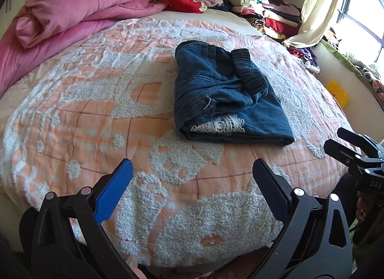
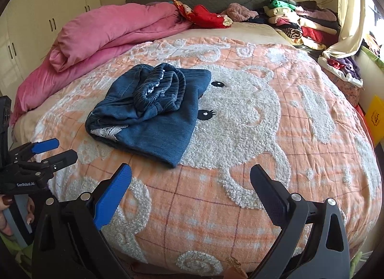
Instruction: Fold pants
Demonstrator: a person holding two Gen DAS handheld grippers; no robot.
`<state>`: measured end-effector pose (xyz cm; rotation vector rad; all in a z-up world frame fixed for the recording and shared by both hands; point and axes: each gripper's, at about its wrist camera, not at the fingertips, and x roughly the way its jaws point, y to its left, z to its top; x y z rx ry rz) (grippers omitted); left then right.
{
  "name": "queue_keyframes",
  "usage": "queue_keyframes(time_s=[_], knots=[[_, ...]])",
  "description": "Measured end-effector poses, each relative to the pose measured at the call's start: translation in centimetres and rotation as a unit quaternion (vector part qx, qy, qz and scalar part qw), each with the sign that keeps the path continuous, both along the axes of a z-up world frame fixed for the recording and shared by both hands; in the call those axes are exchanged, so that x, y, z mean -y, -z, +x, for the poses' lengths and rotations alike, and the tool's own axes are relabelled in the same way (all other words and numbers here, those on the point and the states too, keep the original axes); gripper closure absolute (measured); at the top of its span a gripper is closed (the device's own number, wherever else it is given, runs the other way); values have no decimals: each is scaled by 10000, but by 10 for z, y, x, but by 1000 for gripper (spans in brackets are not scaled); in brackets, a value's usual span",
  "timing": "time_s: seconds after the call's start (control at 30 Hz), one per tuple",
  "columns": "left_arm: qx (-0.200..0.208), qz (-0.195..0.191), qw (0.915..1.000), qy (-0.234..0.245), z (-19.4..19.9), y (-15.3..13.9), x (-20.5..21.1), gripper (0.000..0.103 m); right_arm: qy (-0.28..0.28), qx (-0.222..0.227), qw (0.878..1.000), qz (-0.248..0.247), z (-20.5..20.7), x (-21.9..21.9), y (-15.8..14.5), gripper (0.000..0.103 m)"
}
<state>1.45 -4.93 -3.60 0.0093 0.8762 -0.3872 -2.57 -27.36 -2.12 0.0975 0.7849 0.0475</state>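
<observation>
Dark blue denim pants (image 1: 225,94) lie folded in a thick bundle on the bed, elastic waistband on top and white lace trim showing at the near fold. The right wrist view shows the same pants (image 2: 153,113) left of middle. My left gripper (image 1: 192,178) hovers open above the bedspread, well short of the pants, with nothing between its fingers. My right gripper (image 2: 190,183) is likewise open and empty, near the bed's front edge. Each gripper shows in the other's view: the right gripper (image 1: 336,139) at far right, the left gripper (image 2: 60,150) at far left, held by a hand.
An orange and white fleecy bedspread (image 1: 120,115) covers the bed. A pink duvet (image 1: 72,7) is rolled at the back left. Stacked folded clothes (image 1: 266,12) sit at the back right by a curtain (image 1: 316,7) and window. White cupboards (image 2: 43,15) stand left.
</observation>
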Motion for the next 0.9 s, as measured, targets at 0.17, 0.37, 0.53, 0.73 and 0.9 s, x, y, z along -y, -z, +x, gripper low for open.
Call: queue_keyframes(time_s=[0.17, 0.37, 0.53, 0.73, 0.9], knots=[[16, 3, 10000, -21, 0, -1, -1, 9, -14, -7, 10000, 9, 0, -1, 0, 4], [27, -42, 10000, -39, 0, -3, -3, 9, -22, -6, 10000, 2, -1, -1, -1, 4], [35, -25, 10000, -78, 0, -5, -3, 9, 15, 2, 10000, -9, -1, -3, -2, 4], [39, 14, 9999, -123, 0, -6, -4, 9, 31, 4, 10000, -10, -2, -3, -2, 4], [39, 43, 9999, -151, 0, -6, -3, 9, 43, 10, 10000, -15, -2, -3, -2, 4]])
